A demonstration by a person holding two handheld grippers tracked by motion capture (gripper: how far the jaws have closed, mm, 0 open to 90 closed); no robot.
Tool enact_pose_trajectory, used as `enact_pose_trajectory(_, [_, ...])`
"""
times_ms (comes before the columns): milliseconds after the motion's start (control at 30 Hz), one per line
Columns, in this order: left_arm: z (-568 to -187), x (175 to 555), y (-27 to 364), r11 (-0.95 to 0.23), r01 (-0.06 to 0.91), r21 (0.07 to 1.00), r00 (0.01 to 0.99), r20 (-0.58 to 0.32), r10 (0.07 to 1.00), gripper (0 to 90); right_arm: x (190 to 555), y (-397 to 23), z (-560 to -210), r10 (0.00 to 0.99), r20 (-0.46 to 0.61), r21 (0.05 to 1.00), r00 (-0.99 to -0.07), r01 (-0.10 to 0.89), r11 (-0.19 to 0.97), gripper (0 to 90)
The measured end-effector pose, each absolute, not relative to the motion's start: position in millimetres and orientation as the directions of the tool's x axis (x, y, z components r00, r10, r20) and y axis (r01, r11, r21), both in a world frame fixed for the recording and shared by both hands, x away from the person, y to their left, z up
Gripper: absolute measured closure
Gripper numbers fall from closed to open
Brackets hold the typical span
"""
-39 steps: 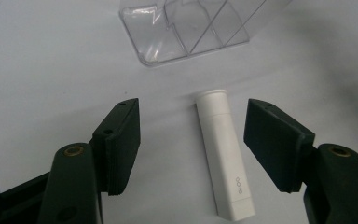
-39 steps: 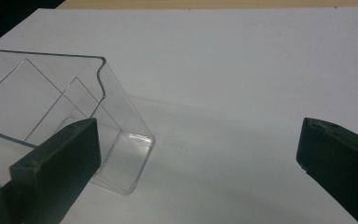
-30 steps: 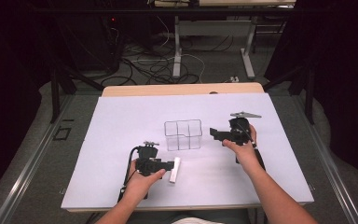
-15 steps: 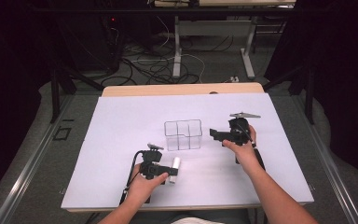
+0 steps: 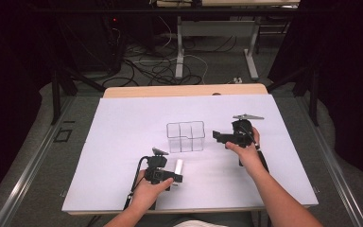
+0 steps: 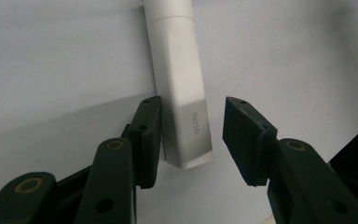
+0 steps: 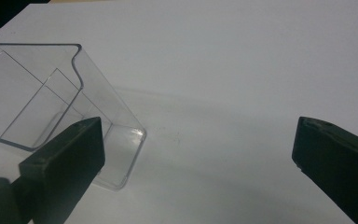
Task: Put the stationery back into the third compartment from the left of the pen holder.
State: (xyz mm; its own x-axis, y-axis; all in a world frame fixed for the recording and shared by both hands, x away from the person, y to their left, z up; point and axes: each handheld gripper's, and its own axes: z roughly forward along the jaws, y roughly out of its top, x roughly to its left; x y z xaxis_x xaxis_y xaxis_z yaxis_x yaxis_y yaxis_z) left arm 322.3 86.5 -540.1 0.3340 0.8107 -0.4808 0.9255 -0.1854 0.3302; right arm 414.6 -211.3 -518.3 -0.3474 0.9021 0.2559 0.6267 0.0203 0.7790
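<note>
— What does the work surface look like?

— A white sheet [image 5: 123,142] covers a table [image 5: 184,91] with a pale wooden top, and a strip of that wood shows along the far edge.

— And the floor?

— Grey carpet [image 5: 38,142], with a metal rail [image 5: 26,177] running along the left side of the table and another [image 5: 340,175] along the right.

— Anything beyond the table?

— A tangle of cables [image 5: 156,66] lies on the floor near the white legs of a second table [image 5: 179,52]. The sides of the room are dark, and a small red light [image 5: 115,20] glows at the upper left.
</note>
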Motion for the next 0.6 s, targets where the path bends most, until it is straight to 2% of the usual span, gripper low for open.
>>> enact_pose_trajectory(133, [-539.9,322.1,85.8,-0.193,0.923,0.333,0.338,-0.463,0.819,64.0,414.8,-211.7,-518.8,0.902,0.253,0.777,-0.349,0.629,0.026,2.4])
enact_pose_trajectory(600, [-539.9,325.5,92.6,-0.204,0.926,0.317,0.341,-0.475,0.811,66.6,414.3,-213.1,-520.2,0.902,0.257,0.774,-0.347,0.632,0.023,3.4])
